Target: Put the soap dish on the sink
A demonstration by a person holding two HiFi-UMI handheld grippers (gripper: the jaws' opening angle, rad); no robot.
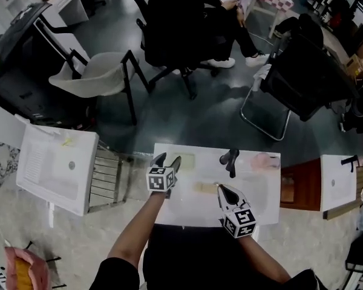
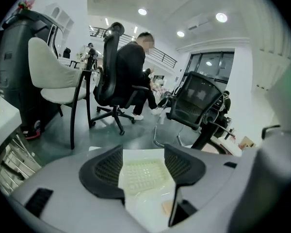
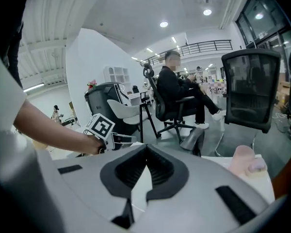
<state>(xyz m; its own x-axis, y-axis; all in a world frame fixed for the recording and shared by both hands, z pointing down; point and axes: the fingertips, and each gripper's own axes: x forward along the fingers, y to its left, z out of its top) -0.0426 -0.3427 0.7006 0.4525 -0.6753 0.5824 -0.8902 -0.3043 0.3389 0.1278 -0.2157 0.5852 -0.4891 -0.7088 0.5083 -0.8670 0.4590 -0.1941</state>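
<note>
**White sink in an office room, soap dish on its back edge**

Dark grey floor fills the upper half of the head view, with office chairs (image 1: pixel 302 77) on it and a person in black clothes (image 1: pixel 187 17) sitting at the top centre. A white chair (image 1: pixel 91 74) stands at the upper left. In the lower middle of the frame is the white sink (image 1: pixel 260 201), with a black faucet (image 1: pixel 230 161) at its far edge.

The soap dish (image 1: pixel 185 160) is pale green with a grid pattern. It lies flat on the sink's far edge, to the left of the faucet. A pink object (image 1: pixel 266 160) rests on the same edge, to the right of the faucet. A small yellowish piece (image 1: pixel 202 187) lies lower, in the basin.

The left hand-held gripper (image 1: pixel 168 159) is over the left part of the sink, just beside the soap dish. Its jaws stand wide apart. In the left gripper view the dish shows between them, but the pads do not press on it.

The right hand-held gripper (image 1: pixel 222 189) is over the basin, near the yellowish piece. Its jaws meet at the tips and carry nothing.

A second white sink (image 1: pixel 54 168) is at the left of the frame.
</note>
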